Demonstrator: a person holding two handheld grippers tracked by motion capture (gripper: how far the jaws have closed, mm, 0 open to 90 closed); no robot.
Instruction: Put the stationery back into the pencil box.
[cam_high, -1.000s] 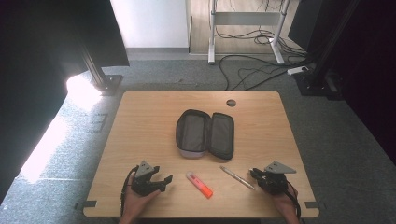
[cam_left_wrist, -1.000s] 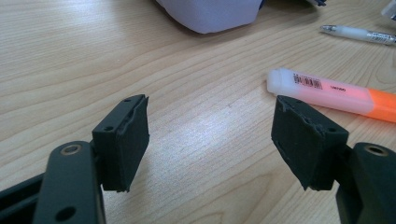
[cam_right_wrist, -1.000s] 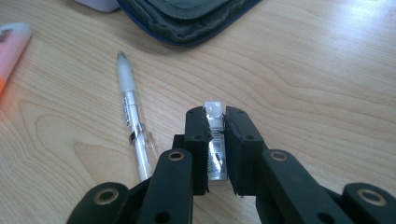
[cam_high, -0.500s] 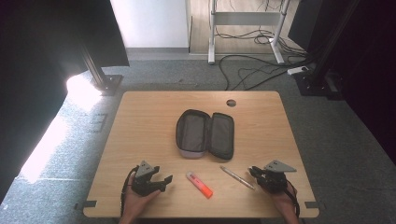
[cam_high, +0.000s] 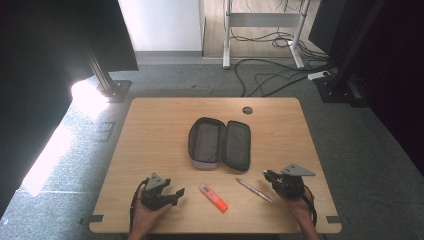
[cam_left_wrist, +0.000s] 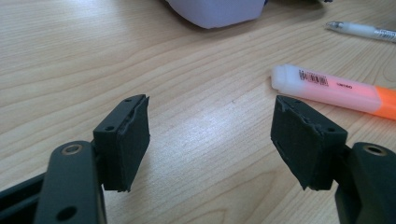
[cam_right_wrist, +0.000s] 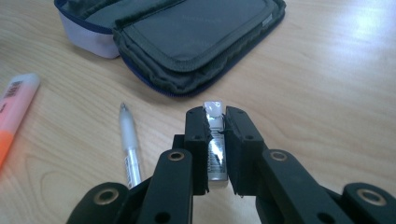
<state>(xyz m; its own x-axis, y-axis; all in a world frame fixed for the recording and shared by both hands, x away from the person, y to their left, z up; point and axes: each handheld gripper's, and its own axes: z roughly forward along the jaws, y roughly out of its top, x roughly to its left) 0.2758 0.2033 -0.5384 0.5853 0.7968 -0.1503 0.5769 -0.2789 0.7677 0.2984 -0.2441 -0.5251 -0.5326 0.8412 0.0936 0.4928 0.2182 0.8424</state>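
1. The left gripper (cam_high: 176, 193) rests near the front left corner of the table (cam_high: 150, 130), with its jaws wide apart and nothing between them. In the left gripper view the pads (cam_left_wrist: 133, 140) are low over bare wood.
2. The highlighter (cam_high: 213, 197) lies just right of it, close to the front edge. It is pink-white at one end with a barcode label and orange at the other end.
3. The pen (cam_high: 255, 190) lies further right, at a slant. It is thin, silver and white.
4. The right gripper (cam_high: 268, 175) is near the front right corner. Its jaws are narrow and hold a small white and silver item (cam_right_wrist: 215, 140) with printed text; I cannot tell what it is.
5. The case (cam_high: 220, 144) lies open in the middle of the table, dark grey inside, with a pale outside wall.
6. There is wide free wood at the left edge, the right edge and the back, where a round hole (cam_high: 247, 110) sits.
7. Between the right gripper and the case the table is free; the pen lies just left of that way.
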